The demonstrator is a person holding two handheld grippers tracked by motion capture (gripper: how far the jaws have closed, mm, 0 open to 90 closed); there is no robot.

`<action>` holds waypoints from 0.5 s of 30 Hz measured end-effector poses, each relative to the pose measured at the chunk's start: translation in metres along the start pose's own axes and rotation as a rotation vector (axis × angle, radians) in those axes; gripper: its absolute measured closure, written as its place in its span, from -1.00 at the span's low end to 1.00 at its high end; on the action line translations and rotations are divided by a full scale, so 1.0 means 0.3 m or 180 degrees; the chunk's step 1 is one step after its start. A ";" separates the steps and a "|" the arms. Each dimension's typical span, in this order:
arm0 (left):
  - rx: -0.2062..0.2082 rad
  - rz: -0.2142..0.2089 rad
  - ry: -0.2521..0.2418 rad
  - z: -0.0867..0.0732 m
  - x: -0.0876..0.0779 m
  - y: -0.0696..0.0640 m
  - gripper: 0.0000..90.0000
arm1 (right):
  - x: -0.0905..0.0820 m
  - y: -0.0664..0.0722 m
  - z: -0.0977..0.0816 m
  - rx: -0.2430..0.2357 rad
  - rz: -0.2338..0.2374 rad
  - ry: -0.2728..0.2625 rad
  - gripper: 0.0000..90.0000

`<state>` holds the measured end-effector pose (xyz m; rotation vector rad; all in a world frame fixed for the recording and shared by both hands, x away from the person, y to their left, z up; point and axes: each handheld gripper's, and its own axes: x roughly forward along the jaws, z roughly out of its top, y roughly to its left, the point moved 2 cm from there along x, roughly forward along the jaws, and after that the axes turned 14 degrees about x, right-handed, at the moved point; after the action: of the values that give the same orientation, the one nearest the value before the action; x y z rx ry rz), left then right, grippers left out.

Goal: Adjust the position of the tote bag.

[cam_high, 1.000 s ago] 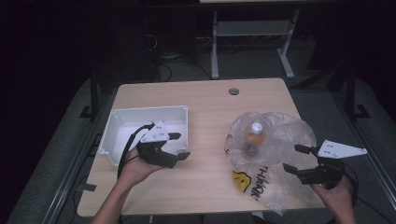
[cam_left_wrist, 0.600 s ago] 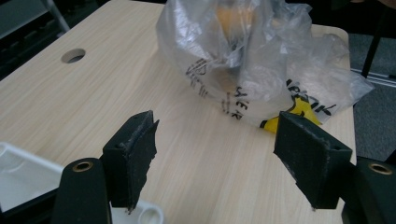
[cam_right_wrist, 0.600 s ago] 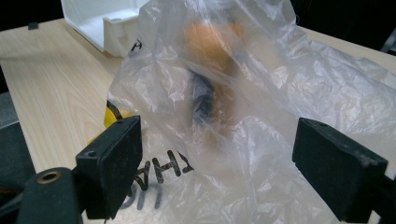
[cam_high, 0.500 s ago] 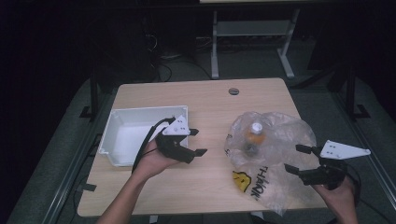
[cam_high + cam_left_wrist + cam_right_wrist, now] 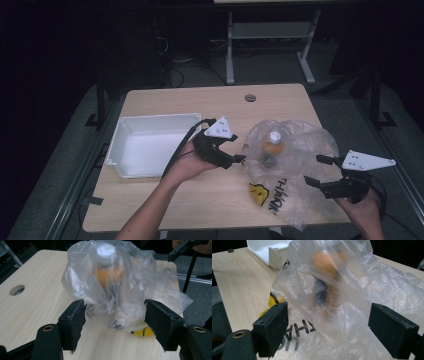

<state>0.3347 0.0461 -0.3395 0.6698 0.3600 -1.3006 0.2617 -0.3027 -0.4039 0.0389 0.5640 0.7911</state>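
A crumpled clear plastic bag [image 5: 300, 165] lies on the right half of the wooden table [image 5: 165, 200]. Inside it stands a bottle [image 5: 272, 145] with orange contents and a white cap. My left gripper [image 5: 239, 149] is at the bag's left edge; its jaws have just been closing a little but stand open. In the left gripper view [image 5: 115, 315] the bag [image 5: 120, 290] bulges between the pads without being pressed. My right gripper [image 5: 314, 170] is open at the bag's right edge. In the right gripper view [image 5: 327, 325] the bag [image 5: 352, 302] spreads across its wide jaws.
A white plastic tray [image 5: 150, 119] sits on the left part of the table, just behind my left hand. A round cable hole [image 5: 250, 97] lies near the far edge. The bag carries black lettering and a yellow print [image 5: 259, 192]. Dark floor and a metal frame [image 5: 270, 35] lie beyond.
My left gripper has travelled right, from over the tray's front corner to the bag's left edge. The right gripper and the bag have stayed put.
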 end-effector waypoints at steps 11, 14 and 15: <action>0.0101 -0.0129 0.0135 0.060 0.114 0.022 -0.19 | -0.021 -0.011 -0.004 0.0010 -0.0036 -0.0036 -0.65; 0.0075 -0.0113 0.0164 0.061 0.147 0.028 -0.10 | -0.029 -0.015 -0.007 0.0009 -0.0050 -0.0048 -0.64; 0.0057 -0.0113 0.0184 0.061 0.158 0.030 -0.08 | -0.034 -0.017 -0.007 0.0020 -0.0043 -0.0072 -0.65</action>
<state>0.3529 -0.0006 -0.3518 0.7200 0.4093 -1.3213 0.2584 -0.3136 -0.4023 0.0497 0.5449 0.7748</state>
